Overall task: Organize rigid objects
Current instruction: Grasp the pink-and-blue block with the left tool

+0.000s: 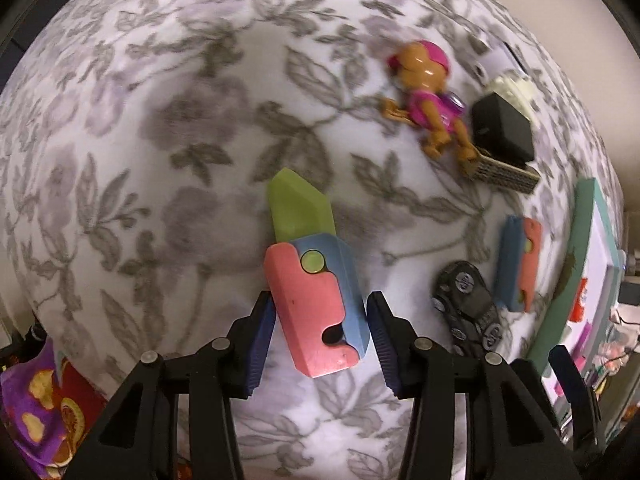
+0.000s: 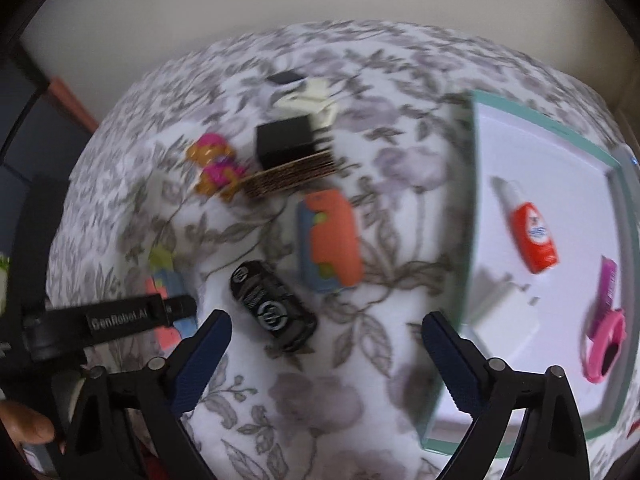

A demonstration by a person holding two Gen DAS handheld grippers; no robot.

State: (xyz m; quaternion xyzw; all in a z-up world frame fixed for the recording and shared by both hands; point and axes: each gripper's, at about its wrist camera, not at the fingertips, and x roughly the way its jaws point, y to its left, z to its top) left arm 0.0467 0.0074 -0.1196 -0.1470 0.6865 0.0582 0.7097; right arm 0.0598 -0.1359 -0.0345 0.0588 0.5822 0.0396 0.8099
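Left gripper point(image 1: 322, 344) fingers straddling smooth pink-blue toy knife point(image 1: 314, 280) (contact unclear); right gripper point(image 2: 326, 354) spread wide above glossy black car point(image 2: 272, 306).

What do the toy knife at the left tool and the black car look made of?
Toy knife: likely matte moulded plastic, with flat pink, blue and green panels, no glints, and a slightly translucent green blade. Black car: glossy hard shell, plastic or painted metal; highlights show, but the blur leaves it open.

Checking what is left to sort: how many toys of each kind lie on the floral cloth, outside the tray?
Pink-and-blue plastic toy knives: 2
Black toy car: 1
Brown pup figure in pink: 1
Black cube: 1
Total: 5
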